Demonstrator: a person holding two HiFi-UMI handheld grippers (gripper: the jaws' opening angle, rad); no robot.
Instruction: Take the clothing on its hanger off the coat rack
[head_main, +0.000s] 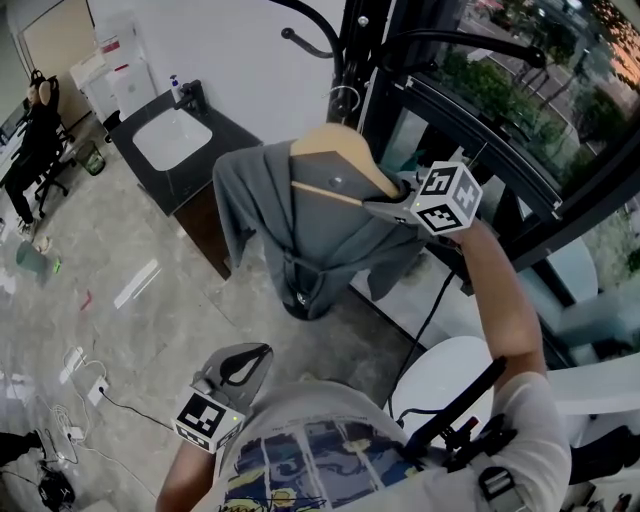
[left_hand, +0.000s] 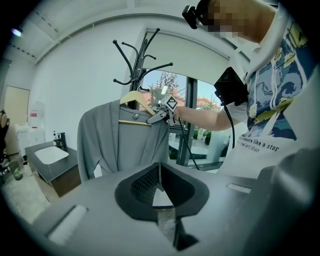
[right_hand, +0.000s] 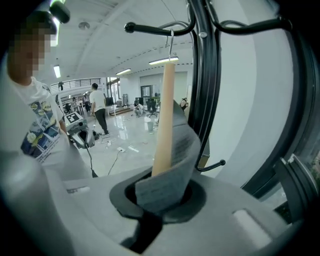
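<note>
A grey garment (head_main: 310, 230) hangs on a wooden hanger (head_main: 340, 150). The hanger's metal hook (right_hand: 171, 37) sits over an arm of the black coat rack (head_main: 350, 40). My right gripper (head_main: 385, 207) is shut on the hanger's right shoulder, with grey fabric (right_hand: 172, 170) pinched against the wood (right_hand: 164, 115) between its jaws. My left gripper (head_main: 245, 360) is held low by the person's torso, shut and empty, well short of the garment (left_hand: 125, 145). From the left gripper view, the right gripper (left_hand: 152, 119) shows at the hanger's end (left_hand: 131, 97).
A dark counter with a white sink (head_main: 170, 135) stands left of the rack. Black window frames (head_main: 500, 150) run close behind it. A white round surface (head_main: 450, 375) is at the lower right. Cables (head_main: 80, 390) lie on the floor. A person (head_main: 35, 130) sits far left.
</note>
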